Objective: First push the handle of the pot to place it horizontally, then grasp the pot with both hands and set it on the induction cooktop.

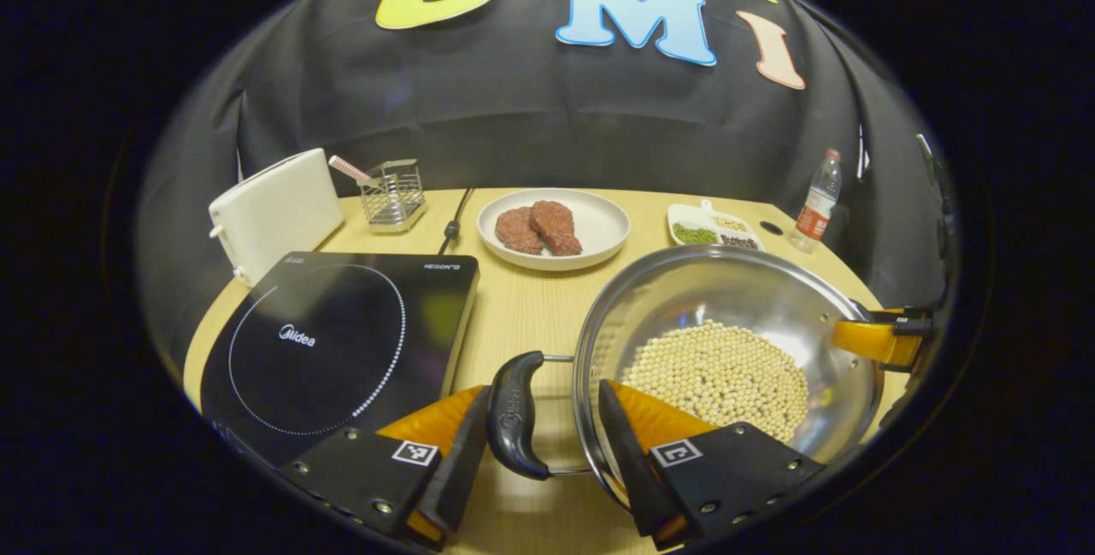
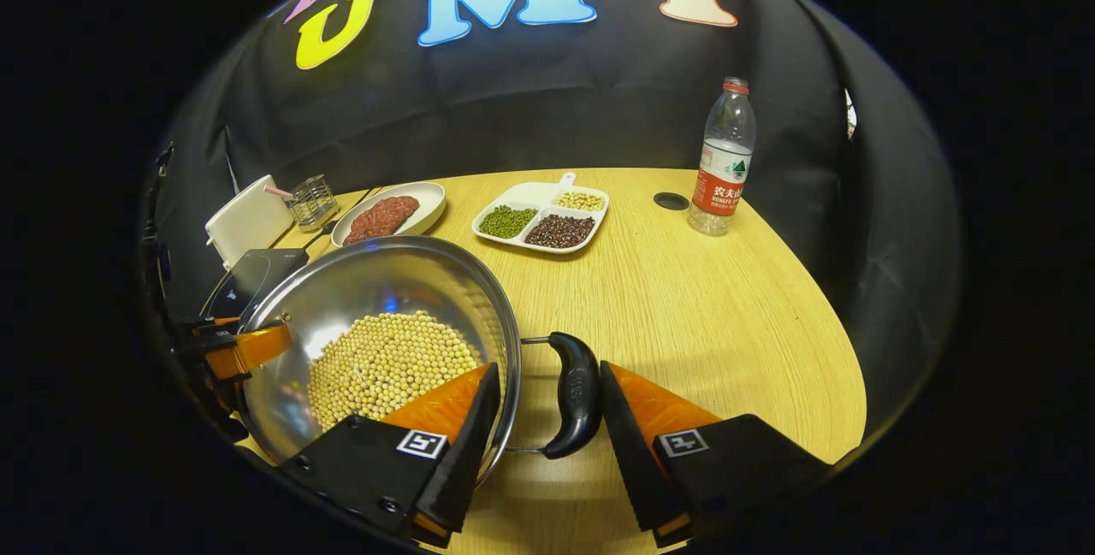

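The left gripper [image 1: 541, 427] reaches forward low over the table [image 1: 522, 307], and its two fingers stand apart around the black handle [image 1: 516, 415] on one side of the pot [image 1: 753, 298]; one finger sits outside the handle and the other pokes over the rim into the pot, and I cannot tell if they press it. The right gripper [image 2: 547, 414] does the same on the other side, open around the other handle [image 2: 575, 394], which lies close to its outer finger. The pot is round, shiny metal, like a big bowl, and it sits on the pale wooden table just beside the induction cooktop [image 1: 334, 341], not on it. Inside the pot is a heap of small round yellow beans [image 1: 719, 375]. The cooktop is flat, black and glossy with a ring of white dots. Farther back, a white plate [image 1: 599, 226] holds two brown meat patties [image 1: 539, 228], and a white tray [image 2: 539, 196] with three parts holds green, dark red and pale beans. A clear plastic bottle [image 2: 723, 157] with a red cap stands near the table's edge. A wire basket [image 1: 392, 194] and a white box [image 1: 275, 211] sit behind the cooktop
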Motion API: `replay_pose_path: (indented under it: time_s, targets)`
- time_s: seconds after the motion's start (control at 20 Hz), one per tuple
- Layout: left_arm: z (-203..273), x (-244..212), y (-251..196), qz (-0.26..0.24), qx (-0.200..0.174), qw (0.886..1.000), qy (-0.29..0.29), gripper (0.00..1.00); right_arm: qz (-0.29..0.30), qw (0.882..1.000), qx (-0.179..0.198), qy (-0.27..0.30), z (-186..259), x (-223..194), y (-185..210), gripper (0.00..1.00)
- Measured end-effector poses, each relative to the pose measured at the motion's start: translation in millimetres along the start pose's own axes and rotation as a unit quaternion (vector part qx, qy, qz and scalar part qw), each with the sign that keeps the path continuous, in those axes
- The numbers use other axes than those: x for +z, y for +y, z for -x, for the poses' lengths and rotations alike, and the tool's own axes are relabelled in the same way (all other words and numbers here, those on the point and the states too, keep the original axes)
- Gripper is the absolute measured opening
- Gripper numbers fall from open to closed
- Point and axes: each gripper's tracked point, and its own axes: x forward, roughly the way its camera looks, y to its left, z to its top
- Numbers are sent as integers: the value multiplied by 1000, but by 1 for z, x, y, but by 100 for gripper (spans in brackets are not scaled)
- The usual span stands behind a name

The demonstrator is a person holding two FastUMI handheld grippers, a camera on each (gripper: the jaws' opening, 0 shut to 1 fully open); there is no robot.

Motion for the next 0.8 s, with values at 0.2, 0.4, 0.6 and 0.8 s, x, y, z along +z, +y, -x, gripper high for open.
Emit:
replay_pose_path:
  time_s: [0.2,0.4,0.6,0.8]
  targets:
    - [0,0,-1,8,3,1000,2,63,-16,1000,-3,2,-2,1,-1,62]
    - [-3,1,-1,26,3,1000,9,59,-26,1000,-2,3,-3,2,2,49]
    - [1,3,-2,31,11,999,7,55,-27,1000,1,7,-1,2,2,43]
    - [9,6,-2,35,17,999,9,52,-29,999,6,14,5,5,4,43]
